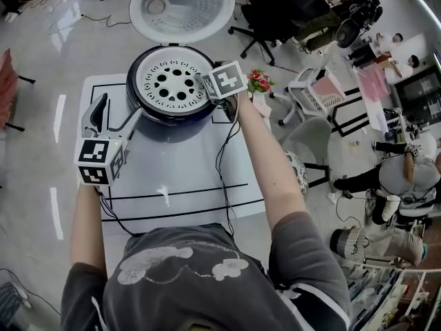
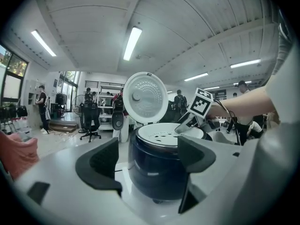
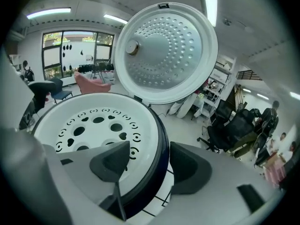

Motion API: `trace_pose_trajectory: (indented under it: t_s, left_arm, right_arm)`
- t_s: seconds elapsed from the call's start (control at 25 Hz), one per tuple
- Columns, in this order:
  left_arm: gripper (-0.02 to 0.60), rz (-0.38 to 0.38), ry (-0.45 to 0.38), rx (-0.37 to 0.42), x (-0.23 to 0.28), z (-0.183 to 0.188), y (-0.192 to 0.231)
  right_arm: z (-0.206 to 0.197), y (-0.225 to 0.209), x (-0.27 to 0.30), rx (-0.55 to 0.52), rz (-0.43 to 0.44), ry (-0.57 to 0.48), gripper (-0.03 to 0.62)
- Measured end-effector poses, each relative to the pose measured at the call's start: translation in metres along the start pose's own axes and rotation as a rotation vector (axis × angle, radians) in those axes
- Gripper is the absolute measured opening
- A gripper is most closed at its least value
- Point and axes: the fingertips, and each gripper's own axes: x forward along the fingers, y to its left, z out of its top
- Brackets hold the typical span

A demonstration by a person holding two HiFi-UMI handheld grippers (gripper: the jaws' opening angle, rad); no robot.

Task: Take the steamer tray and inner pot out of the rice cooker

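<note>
Right tool (image 3: 147, 165), jaws wide apart and clamped on nothing, tilted down over the right rim of the rice cooker (image 1: 172, 121): in the right gripper view one jaw hangs above the perforated floor of the steamer tray (image 1: 172, 81) and the other outside the cooker's dark wall, so the rim lies between them, and I see no pad pressing on it. Left tool (image 1: 114, 119), jaws likewise apart and empty, held about level over the counter (image 1: 179, 178) at the cooker's near left, apart from the body, which shows between its jaws from a little way off. The lid (image 1: 182, 7) stands swung open on the far side. The white tray is seated in the cooker's mouth, at the far middle of the counter. The inner pot is hidden beneath it, and I cannot see it in any view. I judge the task to be at its opening step: access is made, but neither part is out. What is left is to close on the tray's rim, lift it clear and set it down, then do the same for the pot.
</note>
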Motion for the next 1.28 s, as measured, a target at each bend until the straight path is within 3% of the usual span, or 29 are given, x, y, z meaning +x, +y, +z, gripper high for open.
trace_pose_trajectory:
  t_s: [0.08,0.4,0.56,0.68,0.92,1.28]
  left_arm:
    - [0.388,0.007,0.001,-0.001,-0.001,0.001,-0.001]
    - [0.388,0.012,0.019,0.000,0.001,-0.002,-0.009]
    - [0.388,0.015,0.020,0.002,-0.001,0.001,-0.010]
    - [0.388,0.012,0.012,0.002,-0.001,0.004,-0.012]
    - [0.388,0.010,-0.006,0.006,-0.003,0.007,-0.012]
    - [0.388,0.008,-0.032,0.001,-0.013,0.011,-0.018]
  right_arm:
    - [0.004,-0.005,-0.004,-0.009,-0.019,-0.020,0.252]
    - [0.006,-0.006,0.000,-0.067,-0.045,-0.011,0.237]
    - [0.013,-0.007,-0.007,-0.149,-0.103,-0.003,0.135]
    - [0.020,-0.008,-0.014,-0.155,-0.118,-0.012,0.112]
    - [0.041,-0.010,-0.031,-0.085,-0.102,-0.088,0.092]
    - [0.068,-0.008,-0.067,0.235,-0.025,-0.294,0.066]
